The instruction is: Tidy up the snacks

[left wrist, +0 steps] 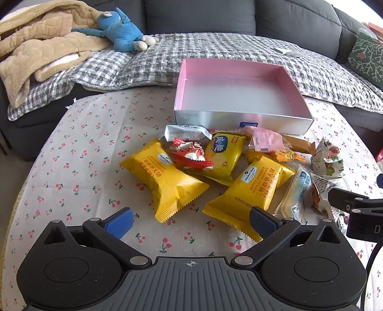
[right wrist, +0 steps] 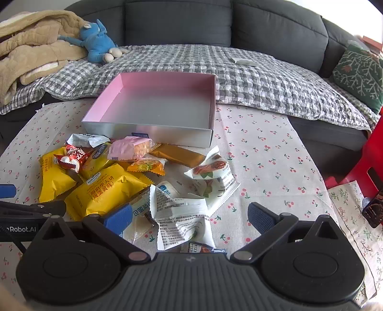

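You held the left gripper [left wrist: 190, 221] and right gripper [right wrist: 189, 216] spread wide and empty, just short of the heap of crinkled foil snack packets [left wrist: 215, 167]. Beyond the heap, the shallow pink-lined cardboard box [left wrist: 241, 119] sat unfilled; sorting hadn't started, so you'd next need one packet pinched

snacks [left wrist: 215, 172] before box [left wrist: 239, 119], sofa [left wrist: 215, 19] behind

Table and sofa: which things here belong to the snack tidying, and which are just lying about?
For the job:
- snack packets piled on the table
- pink-lined box, nothing in it yet
- left gripper and right gripper, both open

Lying about:
- blue soft toy
- tan blanket
- green cushion
- red stool
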A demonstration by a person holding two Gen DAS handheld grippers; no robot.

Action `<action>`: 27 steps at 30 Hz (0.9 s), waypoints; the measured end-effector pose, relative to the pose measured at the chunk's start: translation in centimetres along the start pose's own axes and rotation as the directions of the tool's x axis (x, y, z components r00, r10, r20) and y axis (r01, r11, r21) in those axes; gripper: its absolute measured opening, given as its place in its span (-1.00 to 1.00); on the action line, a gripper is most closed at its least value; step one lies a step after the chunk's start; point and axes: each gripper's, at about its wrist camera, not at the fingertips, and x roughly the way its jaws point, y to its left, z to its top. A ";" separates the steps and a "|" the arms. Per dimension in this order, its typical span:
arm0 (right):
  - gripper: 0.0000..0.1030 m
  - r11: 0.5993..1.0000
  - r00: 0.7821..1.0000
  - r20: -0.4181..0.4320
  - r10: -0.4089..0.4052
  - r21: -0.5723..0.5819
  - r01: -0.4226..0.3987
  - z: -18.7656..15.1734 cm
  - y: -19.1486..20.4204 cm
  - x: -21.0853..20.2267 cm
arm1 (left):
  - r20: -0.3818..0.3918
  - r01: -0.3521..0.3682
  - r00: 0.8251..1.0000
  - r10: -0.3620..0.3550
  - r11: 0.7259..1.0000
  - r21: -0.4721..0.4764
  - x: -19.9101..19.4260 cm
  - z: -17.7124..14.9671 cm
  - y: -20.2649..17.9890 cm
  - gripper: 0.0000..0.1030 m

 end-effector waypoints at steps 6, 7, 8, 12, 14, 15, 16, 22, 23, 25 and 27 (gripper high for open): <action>0.99 1.000 1.000 -0.006 0.006 -0.001 -0.006 0.0 0.1 0.1 | -0.001 0.001 1.000 -0.001 1.000 -0.003 0.1 -0.1 0.0 1.00; 0.99 1.000 1.000 -0.006 0.006 -0.002 -0.006 0.0 0.1 0.1 | 0.000 0.002 1.000 -0.002 1.000 -0.003 0.1 -0.1 0.1 1.00; 0.99 1.000 1.000 -0.007 0.006 -0.003 -0.006 0.0 0.1 0.1 | 0.000 0.001 1.000 -0.001 1.000 -0.003 0.1 -0.1 0.0 1.00; 0.99 1.000 1.000 -0.011 0.010 -0.001 -0.010 0.0 0.1 0.2 | 0.000 0.001 1.000 -0.001 1.000 -0.003 0.1 -0.1 0.0 1.00; 0.99 1.000 1.000 -0.012 0.011 -0.001 -0.011 0.0 0.2 0.2 | -0.001 0.001 1.000 -0.001 1.000 -0.003 0.1 -0.1 0.0 1.00; 0.99 1.000 1.000 -0.012 0.011 -0.002 -0.011 0.0 0.2 0.2 | 0.000 0.001 1.000 -0.001 1.000 -0.003 0.1 -0.1 0.0 1.00; 0.99 1.000 1.000 -0.012 0.012 -0.002 -0.012 0.0 0.2 0.2 | 0.000 0.002 1.000 -0.002 1.000 -0.004 0.1 -0.1 0.0 1.00; 0.99 1.000 1.000 -0.012 0.013 -0.004 -0.014 0.0 0.2 0.2 | 0.000 0.002 1.000 -0.002 1.000 -0.002 0.0 -0.1 0.1 1.00; 0.99 1.000 1.000 -0.012 0.014 -0.005 -0.014 0.0 0.3 0.2 | -0.001 0.001 1.000 -0.001 1.000 -0.002 0.0 -0.1 0.1 1.00; 0.99 1.000 1.000 -0.013 0.014 -0.006 -0.014 0.0 0.3 0.3 | -0.001 0.002 1.000 -0.002 1.000 -0.002 0.0 -0.1 0.1 1.00; 0.99 1.000 1.000 -0.015 0.014 -0.007 -0.014 0.0 0.3 0.3 | -0.001 0.002 1.000 -0.002 1.000 -0.002 0.1 -0.1 0.1 1.00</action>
